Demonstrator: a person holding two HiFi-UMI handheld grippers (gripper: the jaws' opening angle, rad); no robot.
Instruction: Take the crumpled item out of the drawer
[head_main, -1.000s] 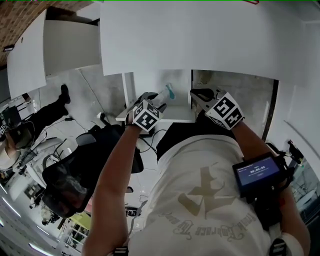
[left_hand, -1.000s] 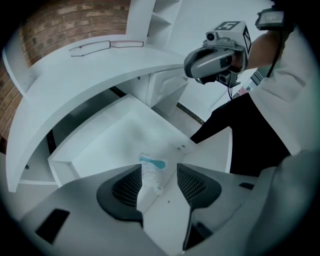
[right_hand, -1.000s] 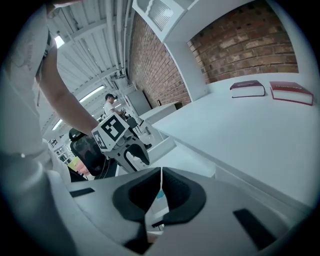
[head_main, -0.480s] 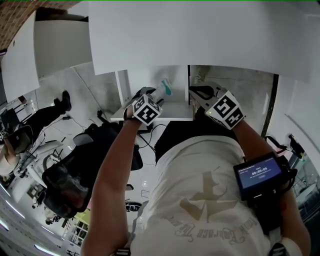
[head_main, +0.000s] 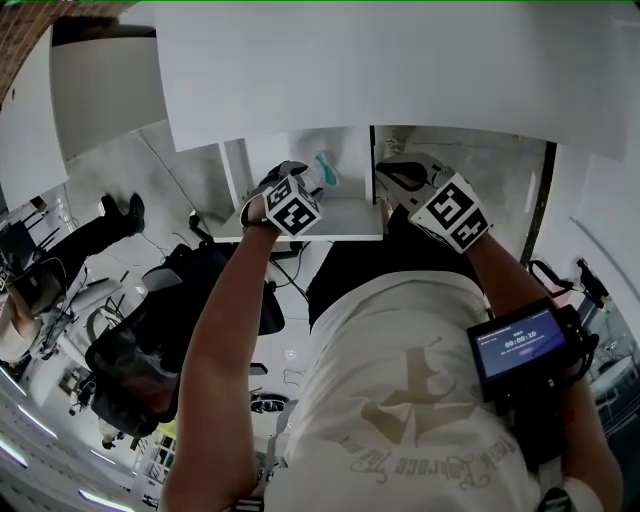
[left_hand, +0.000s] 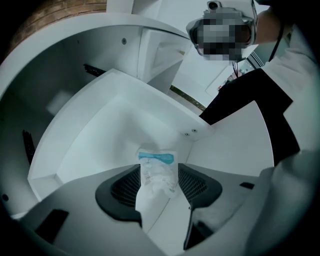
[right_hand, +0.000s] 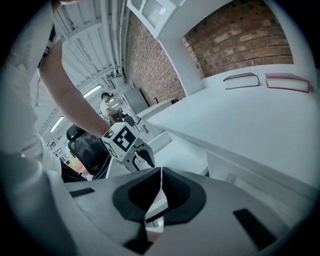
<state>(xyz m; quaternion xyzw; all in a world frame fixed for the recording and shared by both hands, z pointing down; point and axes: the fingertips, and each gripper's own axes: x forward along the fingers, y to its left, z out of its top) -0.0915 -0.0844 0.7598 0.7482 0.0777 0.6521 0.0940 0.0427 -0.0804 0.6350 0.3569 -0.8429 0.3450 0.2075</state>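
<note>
White drawer (left_hand: 100, 132): crumpled packet (left_hand: 158, 169) between left gripper (left_hand: 159, 187) jaws, just opening, untouched; right gripper (right_hand: 160, 176) jaws together

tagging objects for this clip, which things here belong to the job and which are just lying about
Belongs to the job:
- crumpled packet, in the open drawer
- left gripper, jaws just been opening, packet between them, not yet gripped

Just lying about:
- two books on the desk top
- black office chair

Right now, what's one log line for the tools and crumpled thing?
left tool: jaws just opened wider, crumpled packet between them, ungripped | right tool: shut | drawer: open, packet inside
</note>
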